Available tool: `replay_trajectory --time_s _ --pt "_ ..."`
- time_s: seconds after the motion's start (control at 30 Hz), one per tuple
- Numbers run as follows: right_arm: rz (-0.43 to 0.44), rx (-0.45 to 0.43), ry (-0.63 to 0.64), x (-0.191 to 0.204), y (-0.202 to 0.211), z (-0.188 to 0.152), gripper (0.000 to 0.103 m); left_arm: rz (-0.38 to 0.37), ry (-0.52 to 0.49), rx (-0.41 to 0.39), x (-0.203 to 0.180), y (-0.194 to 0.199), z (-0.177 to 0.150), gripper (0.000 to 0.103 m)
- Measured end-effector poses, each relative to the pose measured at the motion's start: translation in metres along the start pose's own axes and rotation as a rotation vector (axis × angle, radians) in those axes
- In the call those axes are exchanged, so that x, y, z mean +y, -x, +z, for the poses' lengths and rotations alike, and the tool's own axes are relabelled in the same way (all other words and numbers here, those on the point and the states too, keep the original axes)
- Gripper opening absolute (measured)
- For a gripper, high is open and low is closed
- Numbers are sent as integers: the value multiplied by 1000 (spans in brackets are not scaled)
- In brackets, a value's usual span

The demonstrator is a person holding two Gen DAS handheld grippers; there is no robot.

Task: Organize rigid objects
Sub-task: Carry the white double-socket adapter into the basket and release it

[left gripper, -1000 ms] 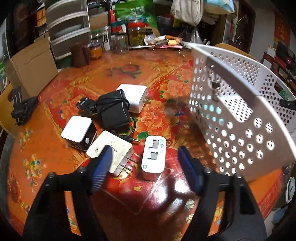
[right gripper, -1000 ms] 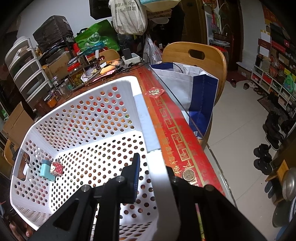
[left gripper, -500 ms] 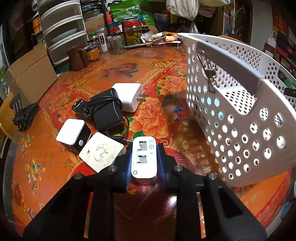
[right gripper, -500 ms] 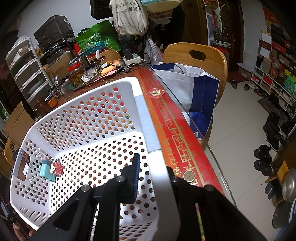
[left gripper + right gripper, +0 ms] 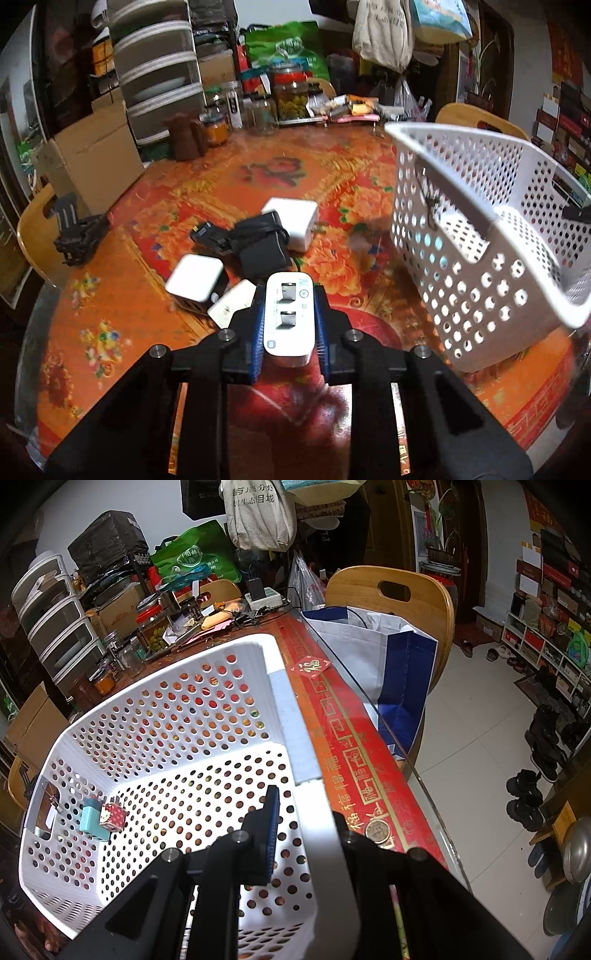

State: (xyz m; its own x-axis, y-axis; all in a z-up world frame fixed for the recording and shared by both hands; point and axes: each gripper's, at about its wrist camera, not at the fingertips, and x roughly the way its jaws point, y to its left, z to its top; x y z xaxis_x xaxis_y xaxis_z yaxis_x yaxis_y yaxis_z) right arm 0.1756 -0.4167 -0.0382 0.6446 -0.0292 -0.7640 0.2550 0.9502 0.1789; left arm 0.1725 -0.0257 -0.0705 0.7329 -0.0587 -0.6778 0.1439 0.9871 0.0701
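My left gripper [image 5: 289, 325] is shut on a white charger with folded prongs [image 5: 290, 317], held just above the red flowered table [image 5: 332, 173]. Behind it lie a white cube charger [image 5: 195, 277], a flat white plug [image 5: 231, 304], a black adapter with its cord [image 5: 258, 243] and a bigger white charger [image 5: 293, 221]. The white perforated basket [image 5: 476, 266] stands to the right, tilted. My right gripper [image 5: 304, 823] is shut on the basket's near rim [image 5: 325, 834]. Inside the basket rest a light blue block [image 5: 90, 818] and a small red patterned cube [image 5: 112, 816].
Jars [image 5: 291, 96], a brown pot [image 5: 184, 138], a cardboard box [image 5: 92, 158] and a drawer unit [image 5: 159, 70] crowd the table's far edge. A black clamp-like item [image 5: 79, 236] lies at left. A wooden chair [image 5: 391, 598] with a blue-white bag [image 5: 373, 664] sits beyond the table's right edge.
My left gripper closed around the white charger with folded prongs and lifted it off the table. The right gripper and the basket stayed where they were.
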Motion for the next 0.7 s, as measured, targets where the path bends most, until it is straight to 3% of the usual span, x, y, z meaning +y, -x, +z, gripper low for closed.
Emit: replay_trajectory --time_s 0.13,0.27,0.47,0.7 --pt "-3 -1 4 0 0 0 14 -35 33 -53 17 26 18 21" --pt "-1 2 9 0 -1 0 14 27 42 -100 30 46 37 21" --pt "5 2 10 0 -1 -1 14 78 61 -93 43 51 51 21" --pt "6 1 11 0 -1 -1 14 49 6 -140 21 72 79 21"
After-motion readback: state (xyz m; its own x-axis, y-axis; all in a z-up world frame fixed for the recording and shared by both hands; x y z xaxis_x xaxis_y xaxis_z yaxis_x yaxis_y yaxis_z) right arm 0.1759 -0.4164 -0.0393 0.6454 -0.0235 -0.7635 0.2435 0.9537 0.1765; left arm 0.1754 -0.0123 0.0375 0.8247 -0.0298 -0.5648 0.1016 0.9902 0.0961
